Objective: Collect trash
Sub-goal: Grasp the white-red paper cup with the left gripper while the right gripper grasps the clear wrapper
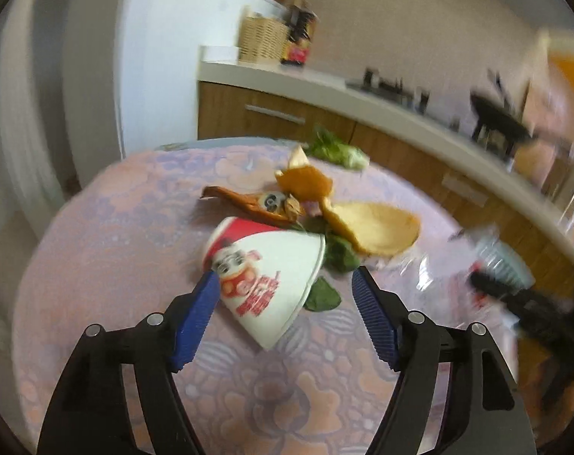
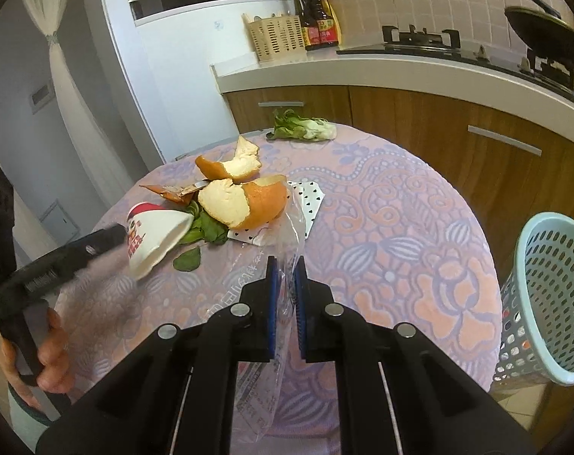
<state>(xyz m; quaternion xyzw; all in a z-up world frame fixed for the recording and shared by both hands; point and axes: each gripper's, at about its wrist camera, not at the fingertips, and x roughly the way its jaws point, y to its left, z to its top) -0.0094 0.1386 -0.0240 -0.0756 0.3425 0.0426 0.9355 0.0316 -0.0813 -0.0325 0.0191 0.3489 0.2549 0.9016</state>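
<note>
A tipped paper cup (image 1: 266,269) with red print lies on the round table's floral cloth (image 1: 108,250). My left gripper (image 1: 283,280) is open, its blue pads either side of the cup's rim end. The cup also shows in the right wrist view (image 2: 156,237), with the left gripper (image 2: 97,244) reaching it. My right gripper (image 2: 286,265) is shut on a clear plastic bag (image 2: 289,220). Orange peels (image 2: 245,199), a brown wrapper (image 2: 169,191), loose green leaves (image 2: 207,231) and a heart-print paper (image 2: 311,199) lie beyond.
A light blue mesh waste basket (image 2: 548,303) stands off the table's right edge. A bok choy piece (image 2: 306,127) lies at the table's far edge. Behind are wooden cabinets (image 2: 419,121), a counter with a stove (image 2: 419,40), bottles and a wicker holder.
</note>
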